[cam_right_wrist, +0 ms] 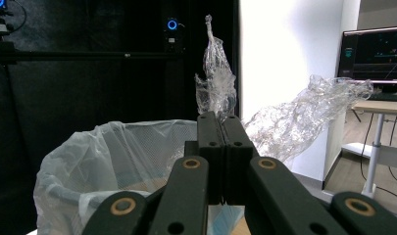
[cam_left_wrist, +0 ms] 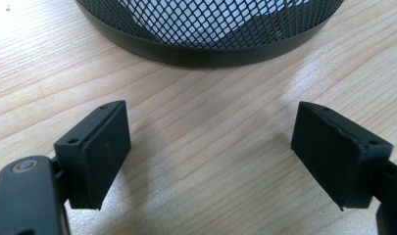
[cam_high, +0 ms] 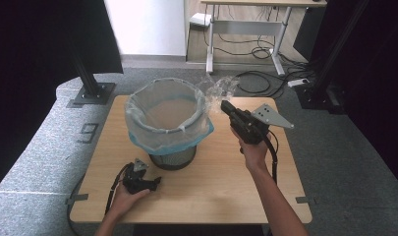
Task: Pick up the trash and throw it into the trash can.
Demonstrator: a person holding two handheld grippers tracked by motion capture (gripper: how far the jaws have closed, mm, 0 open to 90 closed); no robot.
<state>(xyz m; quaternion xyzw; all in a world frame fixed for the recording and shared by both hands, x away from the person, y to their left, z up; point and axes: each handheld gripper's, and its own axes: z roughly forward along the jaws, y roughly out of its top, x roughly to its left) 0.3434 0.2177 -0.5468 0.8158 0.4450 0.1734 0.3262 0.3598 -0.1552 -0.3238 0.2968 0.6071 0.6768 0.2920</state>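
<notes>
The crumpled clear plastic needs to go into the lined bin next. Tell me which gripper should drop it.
Right. The right gripper is shut on the crumpled clear plastic film beside the black mesh bin's rim, while the left gripper rests open and empty on the wooden table.

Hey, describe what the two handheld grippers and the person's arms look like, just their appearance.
Both are black pistol-shaped tools. The right gripper carries a grey three-cornered plate with small holes; the left gripper has a smaller grey plate. A black cable trails from each. The left gripper's fingers are flat, matte black rectangular blocks with small screw holes. The right's linkage bars show brass-coloured rivets. The forearms are bare, no sleeves visible.
</notes>
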